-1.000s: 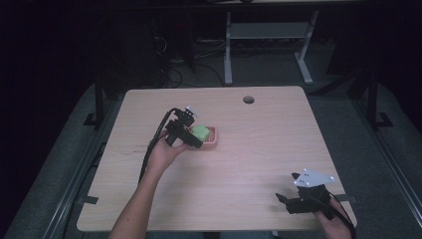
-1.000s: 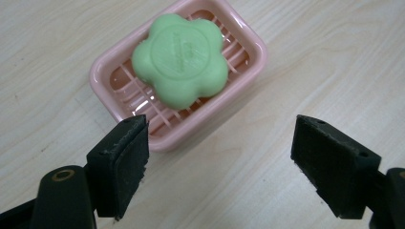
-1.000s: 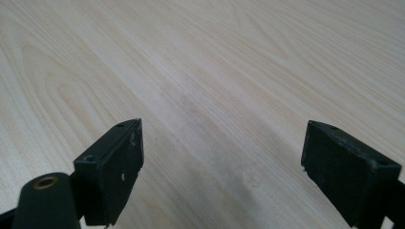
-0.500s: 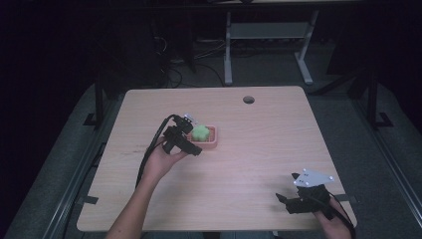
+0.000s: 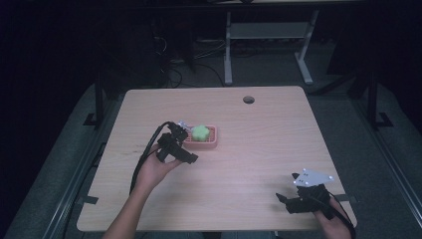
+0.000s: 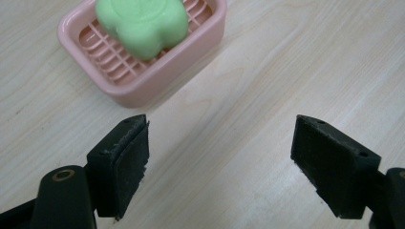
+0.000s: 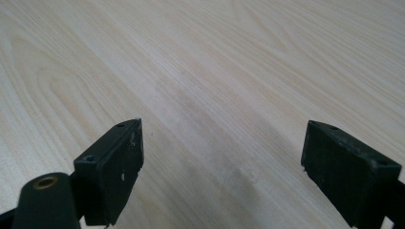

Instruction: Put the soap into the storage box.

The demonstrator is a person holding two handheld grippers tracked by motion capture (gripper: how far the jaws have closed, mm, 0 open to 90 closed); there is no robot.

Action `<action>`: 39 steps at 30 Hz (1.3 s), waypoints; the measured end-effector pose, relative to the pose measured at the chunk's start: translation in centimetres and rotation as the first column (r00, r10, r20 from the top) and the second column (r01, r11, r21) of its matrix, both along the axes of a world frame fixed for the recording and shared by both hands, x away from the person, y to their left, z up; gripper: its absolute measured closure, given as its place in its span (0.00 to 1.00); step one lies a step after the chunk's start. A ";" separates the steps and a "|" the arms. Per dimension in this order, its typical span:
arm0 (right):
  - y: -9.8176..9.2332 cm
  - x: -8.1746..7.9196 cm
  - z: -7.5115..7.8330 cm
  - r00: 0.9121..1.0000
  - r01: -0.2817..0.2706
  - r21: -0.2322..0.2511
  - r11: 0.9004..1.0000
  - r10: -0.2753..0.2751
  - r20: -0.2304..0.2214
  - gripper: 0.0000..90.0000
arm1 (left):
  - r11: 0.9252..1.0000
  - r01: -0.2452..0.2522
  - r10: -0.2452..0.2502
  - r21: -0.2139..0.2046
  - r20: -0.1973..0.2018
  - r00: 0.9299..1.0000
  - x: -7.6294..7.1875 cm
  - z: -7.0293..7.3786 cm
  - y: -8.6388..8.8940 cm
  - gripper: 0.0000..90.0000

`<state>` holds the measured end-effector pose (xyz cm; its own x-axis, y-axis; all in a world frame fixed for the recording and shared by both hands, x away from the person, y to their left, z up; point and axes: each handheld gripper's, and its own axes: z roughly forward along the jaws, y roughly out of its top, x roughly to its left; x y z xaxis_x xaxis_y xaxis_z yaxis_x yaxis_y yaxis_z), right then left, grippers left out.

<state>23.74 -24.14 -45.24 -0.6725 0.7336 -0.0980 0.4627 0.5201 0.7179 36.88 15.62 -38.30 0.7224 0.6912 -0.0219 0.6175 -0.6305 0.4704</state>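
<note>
There is one table (image 5: 259, 149), and on it one pink soap dish (image 5: 206, 140) with one green soap (image 5: 200, 132) lying in it, the same single pair seen in the left gripper view as dish (image 6: 138, 81) and soap (image 6: 142, 24). There are two grippers, one left gripper (image 5: 185, 149) and one right gripper (image 5: 291, 199), each with two black jaws set apart, and two hands, one left hand (image 5: 154, 169) and one right hand (image 5: 331, 224). The tabletop has one round hole (image 5: 248, 99) near its far edge.
</note>
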 end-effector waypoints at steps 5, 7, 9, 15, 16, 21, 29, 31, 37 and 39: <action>-0.1 0.1 0.0 1.000 0.000 0.000 1.000 0.000 -0.001 0.15 | 1.000 -0.010 0.010 -0.009 -0.007 1.000 -0.5 -0.4 0.7 0.23; -0.1 0.1 -0.1 1.000 0.003 0.001 1.000 -0.003 -0.003 0.15 | 1.000 -0.009 0.009 -0.009 -0.008 1.000 -0.7 -0.5 1.0 0.23; -0.1 0.1 -0.1 1.000 0.003 0.000 1.000 -0.003 -0.003 0.15 | 1.000 -0.013 0.013 -0.013 -0.007 1.000 -0.9 -0.7 1.2 0.23; -0.1 0.1 -0.2 1.000 0.002 -0.007 1.000 -0.002 -0.005 0.15 | 1.000 -0.017 0.016 -0.014 -0.006 1.000 -1.7 -0.9 1.9 0.23; -0.1 0.1 -0.2 1.000 0.003 -0.007 1.000 -0.003 -0.006 0.15 | 1.000 -0.013 0.013 -0.011 -0.008 1.000 -1.8 -0.8 2.0 0.22; -0.1 0.2 -0.2 1.000 0.007 -0.002 1.000 -0.007 -0.008 0.15 | 1.000 -0.011 0.011 -0.024 0.001 1.000 -2.5 -0.8 2.3 0.22; -0.1 0.2 -0.3 1.000 0.008 -0.006 1.000 -0.008 -0.008 0.15 | 1.000 0.003 -0.002 -0.026 0.007 1.000 -3.6 -0.9 2.5 0.22; -0.2 0.2 -0.3 1.000 0.012 -0.005 1.000 -0.012 -0.010 0.15 | 1.000 0.006 -0.006 -0.022 0.008 1.000 -3.9 -0.9 2.6 0.22; -0.3 0.2 -0.3 1.000 0.020 0.001 1.000 -0.020 -0.010 0.15 | 1.000 0.002 -0.001 -0.028 0.008 1.000 -4.7 -1.3 3.2 0.22; -0.3 0.2 -0.4 1.000 0.022 0.000 1.000 -0.022 -0.013 0.15 | 1.000 0.003 -0.003 -0.026 0.005 1.000 -5.0 -1.5 3.5 0.22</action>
